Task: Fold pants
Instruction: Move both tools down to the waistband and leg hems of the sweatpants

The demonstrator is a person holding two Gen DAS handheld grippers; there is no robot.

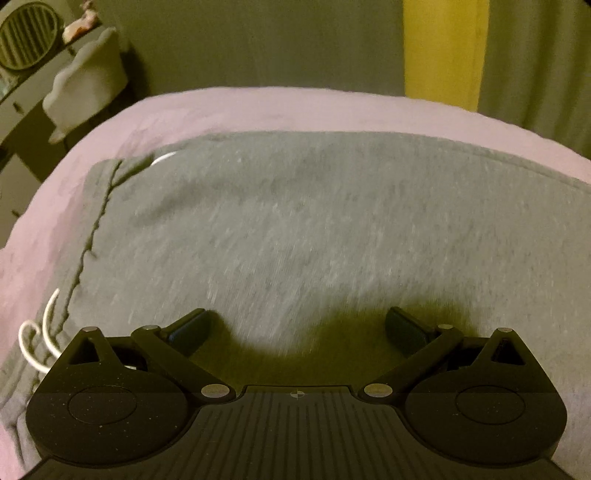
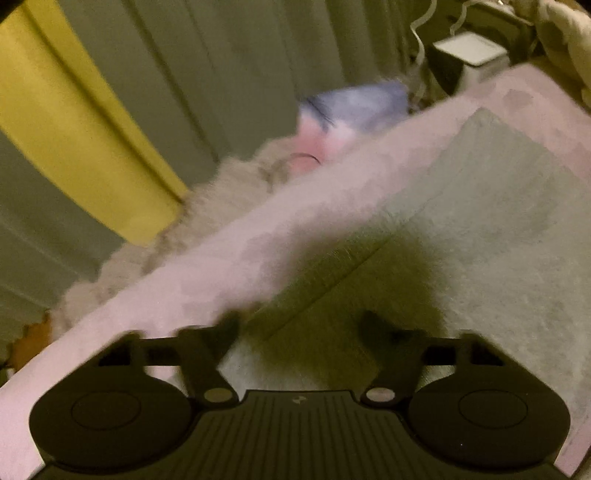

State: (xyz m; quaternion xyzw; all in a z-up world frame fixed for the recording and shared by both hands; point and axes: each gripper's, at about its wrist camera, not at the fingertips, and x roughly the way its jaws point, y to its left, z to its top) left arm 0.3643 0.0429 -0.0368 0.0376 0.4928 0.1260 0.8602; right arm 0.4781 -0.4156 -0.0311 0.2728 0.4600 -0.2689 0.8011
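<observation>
Grey pants (image 1: 295,229), seemingly unlabelled

**Dim bedroom, curtains behind the bed**

I see a bed covered in a pale pink sheet (image 1: 258,107). Behind it hang grey-green curtains (image 1: 258,40) with one yellow panel (image 1: 443,48) among them. To my left stands a dresser (image 1: 22,107) carrying a round slatted fan (image 1: 27,35). Fluffy bedding (image 2: 229,181) lies along the bed's far edge, a white box (image 2: 469,48) beyond. The light is low and yellowish.
</observation>
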